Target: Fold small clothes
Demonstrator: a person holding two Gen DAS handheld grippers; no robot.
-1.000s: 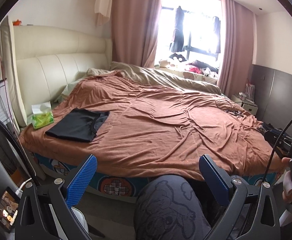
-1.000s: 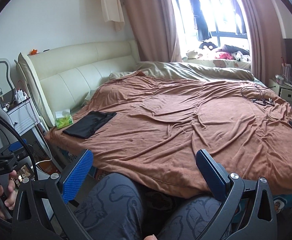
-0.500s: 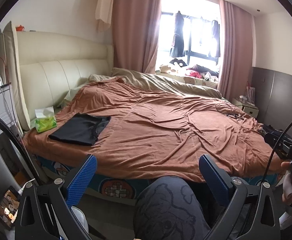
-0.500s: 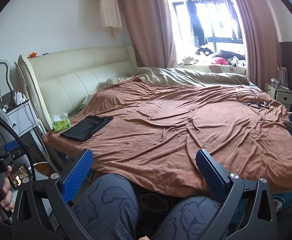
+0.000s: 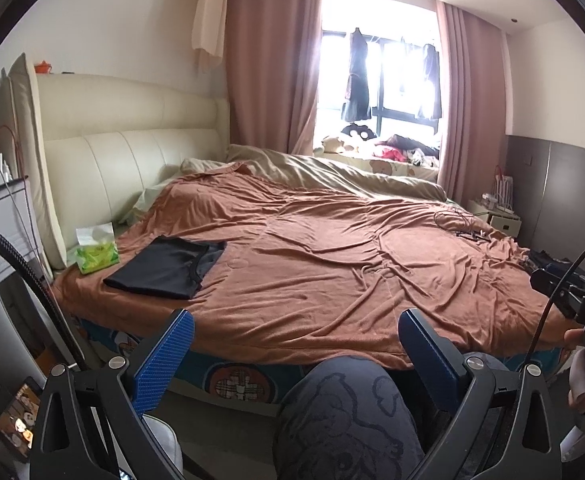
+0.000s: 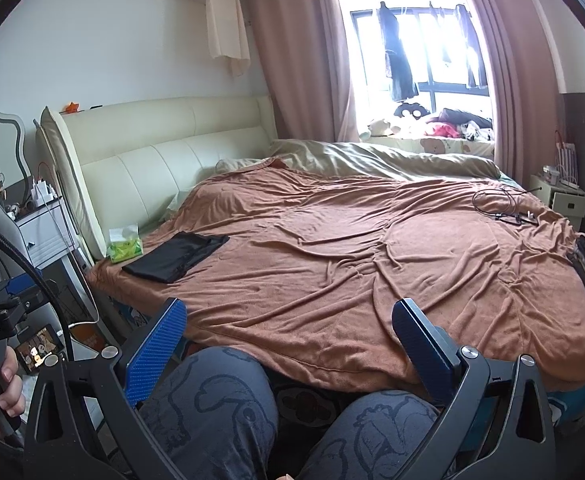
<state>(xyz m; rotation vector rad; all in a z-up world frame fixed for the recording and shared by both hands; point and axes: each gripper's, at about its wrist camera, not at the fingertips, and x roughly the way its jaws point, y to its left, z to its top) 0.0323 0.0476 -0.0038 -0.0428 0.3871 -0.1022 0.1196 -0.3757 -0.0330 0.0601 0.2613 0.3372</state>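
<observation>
Two claws: left claw point(image 5: 292, 336), right claw point(image 6: 288, 320), both agape; one black garment point(image 5: 166, 266) folded on bed.

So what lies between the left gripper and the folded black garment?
Only bare brown blanket separates the open left gripper from the black garment, as the left wrist view shows.

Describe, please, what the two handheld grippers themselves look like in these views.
Both the left gripper and the right gripper have black, open-framed arms with silver pivot bolts. Their fingers are flat paddles faced with blue textured pads. A black braided cable arcs past the left one. Seen from the right view, the left gripper's black handle carries small white lettering, too small to read.
</observation>
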